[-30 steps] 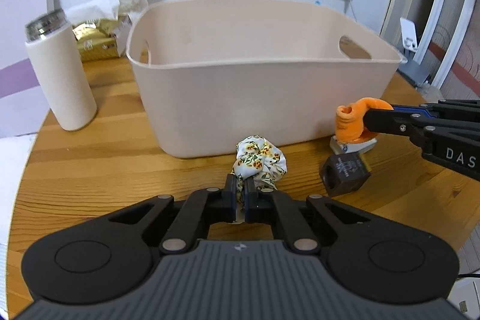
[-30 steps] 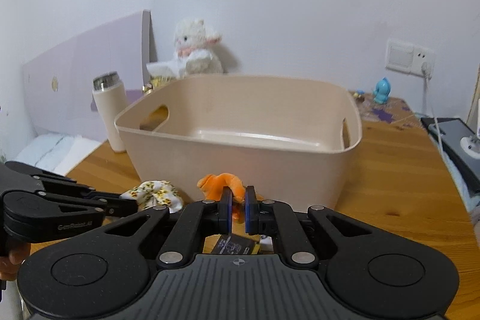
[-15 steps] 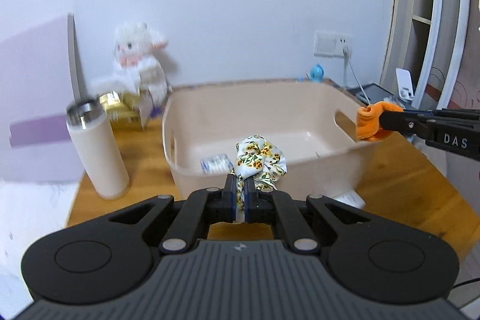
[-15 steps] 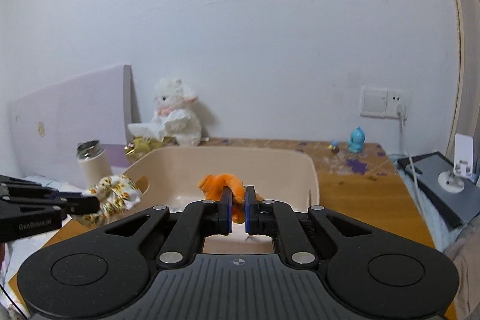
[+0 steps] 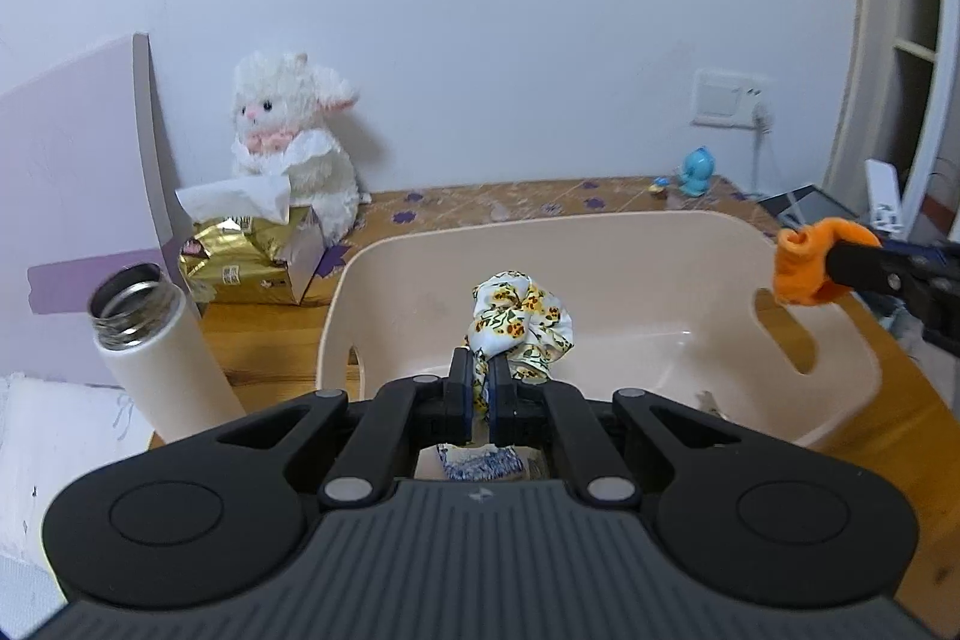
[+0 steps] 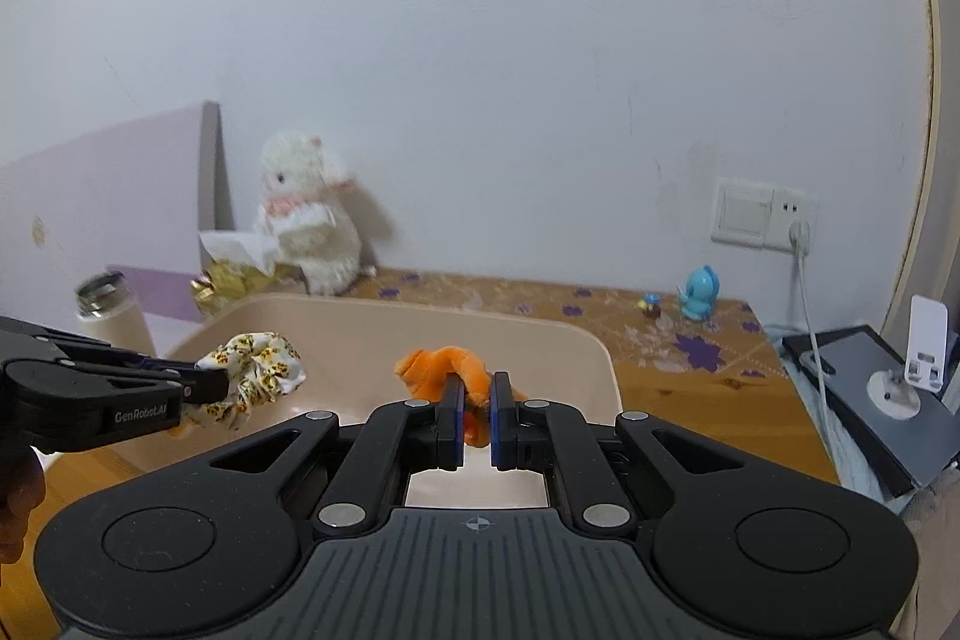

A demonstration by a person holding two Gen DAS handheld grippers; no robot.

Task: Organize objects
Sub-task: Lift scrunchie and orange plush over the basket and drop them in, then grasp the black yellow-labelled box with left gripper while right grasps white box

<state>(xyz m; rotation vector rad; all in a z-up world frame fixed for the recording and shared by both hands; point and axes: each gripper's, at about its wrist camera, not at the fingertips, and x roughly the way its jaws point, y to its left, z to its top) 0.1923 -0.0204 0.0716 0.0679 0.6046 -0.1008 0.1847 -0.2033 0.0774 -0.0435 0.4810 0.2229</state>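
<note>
1. The floral fabric scrunchie (image 5: 517, 325) looked light, soft and crushable; a pinch on a gathered fold seemed the best hold.
2. The left hand-held gripper (image 5: 477, 394) was clamped on it, above the beige plastic basket (image 5: 840, 370).
3. The right hand-held gripper (image 6: 477, 415) pinched the orange plush toy (image 6: 447, 370) over the basket's right side.

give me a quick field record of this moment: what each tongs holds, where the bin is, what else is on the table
left tongs: shut on the floral scrunchie, held above the bin
right tongs: shut on the orange scrunchie, also over the bin
bin: beige, handle slots, on the wooden table
inside bin: small blue-white packet, partly hidden
table, left: white bottle, gold tissue pack, white plush
table, back right: blue figurine
</note>
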